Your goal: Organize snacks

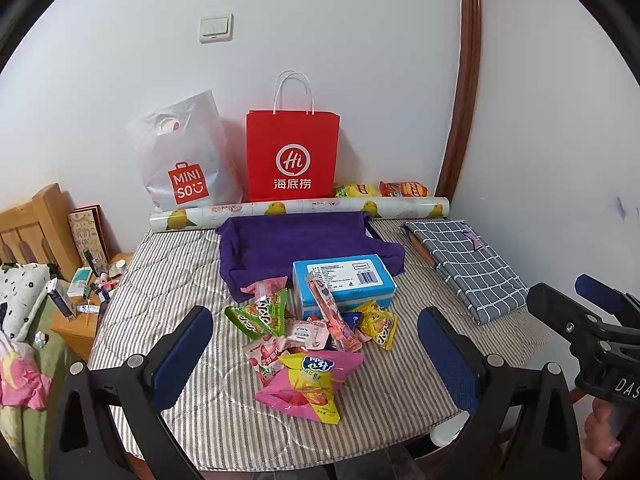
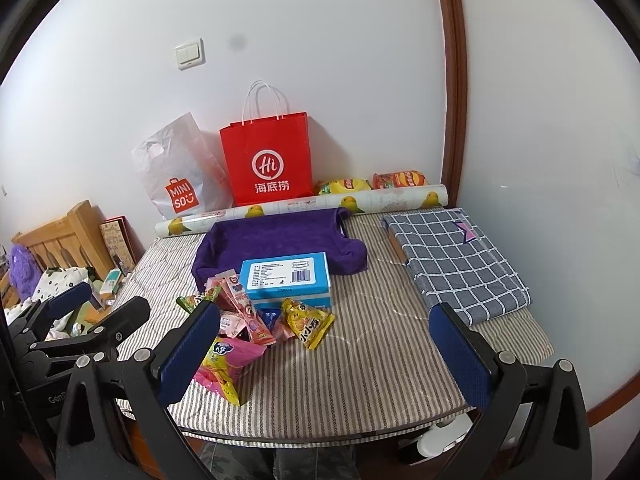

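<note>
The loose pile of small snack packets [image 1: 312, 336] sits on the striped padded surface [image 1: 400, 380] right out ahead of the left gripper [image 1: 316, 344], pretty much framed between its two blue-padded fingers [image 1: 184, 356]. Nearest the fingertips is a pink and yellow chip bag [image 1: 308, 384], with a green triangular packet [image 1: 262, 314] and a yellow crinkly packet [image 1: 378, 322] a bit further out, and a long pink stick pack [image 1: 332, 312] leaning up onto the light blue barcoded box [image 1: 344, 280] beyond them. Past the box there's a purple cloth-lined tray [image 1: 296, 244]. Left fingers are spread wide and hold nothing. The right gripper [image 2: 324, 356] is spread wide too with nothing in it; from its camera the pile [image 2: 256, 320] sits by its left finger [image 2: 188, 352], which covers part of the pink bag, and bare striped surface lies between the fingers. Off past its right finger is a folded grey checked cloth [image 2: 456, 264]. Way out ahead against the wall: a lemon-print paper roll [image 1: 300, 210], a red paper Hi bag [image 1: 292, 156], a white Miniso plastic bag [image 1: 180, 156], plus two chip bags [image 1: 380, 190] behind the roll.
</note>
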`<state>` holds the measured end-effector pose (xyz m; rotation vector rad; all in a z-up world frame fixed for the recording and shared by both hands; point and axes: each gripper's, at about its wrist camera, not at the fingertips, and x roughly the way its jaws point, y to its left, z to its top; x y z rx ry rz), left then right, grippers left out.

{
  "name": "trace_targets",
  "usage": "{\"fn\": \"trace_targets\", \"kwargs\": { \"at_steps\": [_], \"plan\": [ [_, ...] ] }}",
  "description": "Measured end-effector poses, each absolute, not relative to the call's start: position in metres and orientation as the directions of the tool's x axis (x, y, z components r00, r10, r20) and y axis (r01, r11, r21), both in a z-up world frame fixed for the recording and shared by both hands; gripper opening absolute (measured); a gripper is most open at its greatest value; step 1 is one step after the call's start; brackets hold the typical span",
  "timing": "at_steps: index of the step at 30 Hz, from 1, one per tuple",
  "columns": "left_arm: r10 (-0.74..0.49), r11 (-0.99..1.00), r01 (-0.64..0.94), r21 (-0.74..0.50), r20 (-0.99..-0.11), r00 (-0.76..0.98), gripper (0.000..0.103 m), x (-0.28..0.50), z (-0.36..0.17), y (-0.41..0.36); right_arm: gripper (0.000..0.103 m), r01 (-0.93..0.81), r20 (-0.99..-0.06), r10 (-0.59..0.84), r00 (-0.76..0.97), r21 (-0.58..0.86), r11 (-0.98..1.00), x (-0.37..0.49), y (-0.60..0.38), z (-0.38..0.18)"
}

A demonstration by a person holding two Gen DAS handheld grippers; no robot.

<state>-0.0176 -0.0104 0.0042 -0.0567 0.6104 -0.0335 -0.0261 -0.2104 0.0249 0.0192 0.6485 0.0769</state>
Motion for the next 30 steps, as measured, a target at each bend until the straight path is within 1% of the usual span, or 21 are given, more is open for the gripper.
{"fn": "trace_targets", "kwargs": {
  "at_steps": [30],
  "plan": [
    [-0.046, 0.998, 0.01, -0.066, -0.572, 0.819, 0.103, -0.018, 0.003, -0.005, 0.103, -0.089, -0.599, 0.093, 0.795, 0.037, 0.995, -0.03, -0.198, 0.022]
  ]
}}
